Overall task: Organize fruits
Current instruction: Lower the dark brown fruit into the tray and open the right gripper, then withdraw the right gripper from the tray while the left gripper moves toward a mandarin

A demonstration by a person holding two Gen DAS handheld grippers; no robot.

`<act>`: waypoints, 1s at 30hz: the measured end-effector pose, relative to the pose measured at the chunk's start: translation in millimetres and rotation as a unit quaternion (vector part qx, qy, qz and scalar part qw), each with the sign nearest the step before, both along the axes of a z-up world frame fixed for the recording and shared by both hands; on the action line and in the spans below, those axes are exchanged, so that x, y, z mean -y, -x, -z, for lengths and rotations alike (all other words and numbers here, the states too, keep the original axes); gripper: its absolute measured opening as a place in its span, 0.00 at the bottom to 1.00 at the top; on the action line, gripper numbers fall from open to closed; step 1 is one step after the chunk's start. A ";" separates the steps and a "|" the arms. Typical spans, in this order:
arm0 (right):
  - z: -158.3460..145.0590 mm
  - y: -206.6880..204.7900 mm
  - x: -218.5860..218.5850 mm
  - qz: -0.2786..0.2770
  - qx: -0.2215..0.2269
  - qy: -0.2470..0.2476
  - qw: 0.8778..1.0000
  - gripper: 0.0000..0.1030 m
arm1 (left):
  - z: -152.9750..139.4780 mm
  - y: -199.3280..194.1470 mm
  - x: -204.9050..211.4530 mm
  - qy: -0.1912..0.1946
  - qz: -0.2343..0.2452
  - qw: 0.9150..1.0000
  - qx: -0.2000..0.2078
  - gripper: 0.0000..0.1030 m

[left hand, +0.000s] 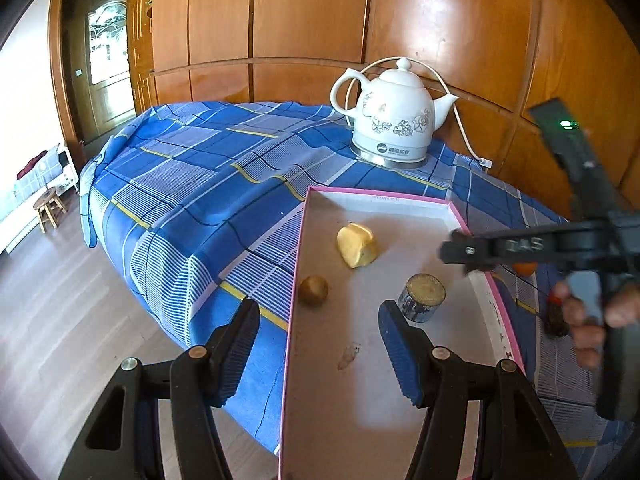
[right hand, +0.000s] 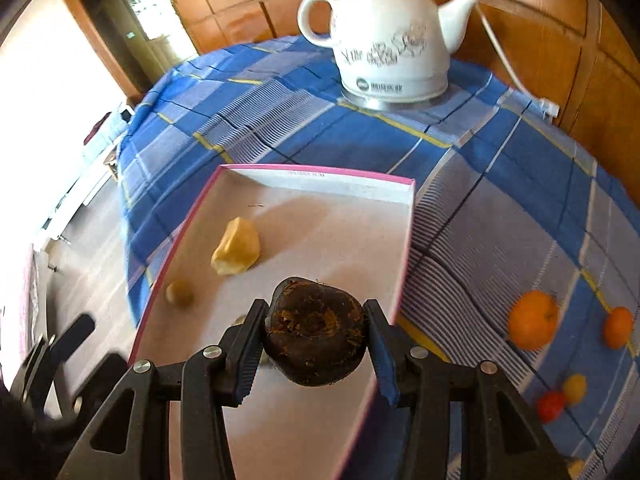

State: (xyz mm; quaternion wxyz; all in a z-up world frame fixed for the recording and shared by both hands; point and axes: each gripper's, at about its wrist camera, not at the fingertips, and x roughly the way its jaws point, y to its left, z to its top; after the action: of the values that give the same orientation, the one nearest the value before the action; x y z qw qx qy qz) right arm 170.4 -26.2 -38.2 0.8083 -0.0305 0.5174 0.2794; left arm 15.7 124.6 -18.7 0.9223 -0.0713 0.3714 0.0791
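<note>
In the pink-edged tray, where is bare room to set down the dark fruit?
Bare floor lies between the yellow fruit piece and the tray's far wall, and along its right wall. It is crowded near the kiwi and small tin, below the right gripper.

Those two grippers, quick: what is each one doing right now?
Left gripper: open, holding nothing, over the pink-edged tray.
Right gripper: closed on a dark brown round fruit.
</note>
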 end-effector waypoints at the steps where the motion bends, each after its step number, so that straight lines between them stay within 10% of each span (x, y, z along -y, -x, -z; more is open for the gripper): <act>1: 1.3 -1.1 0.5 0.002 -0.001 0.000 1.000 0.48 | 0.6 -0.1 0.1 0.001 0.001 1.000 -0.001 0.61; 30: -37.0 81.5 124.9 0.047 0.074 0.016 0.996 0.57 | -14.2 6.5 50.7 -0.018 0.063 0.998 0.007 0.61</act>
State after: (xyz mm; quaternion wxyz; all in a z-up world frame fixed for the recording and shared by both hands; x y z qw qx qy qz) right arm 88.8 -151.1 -1.2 0.8560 -0.0401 0.4614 0.2298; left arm 9.3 73.9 -4.6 0.9291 -0.0316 0.3674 0.0267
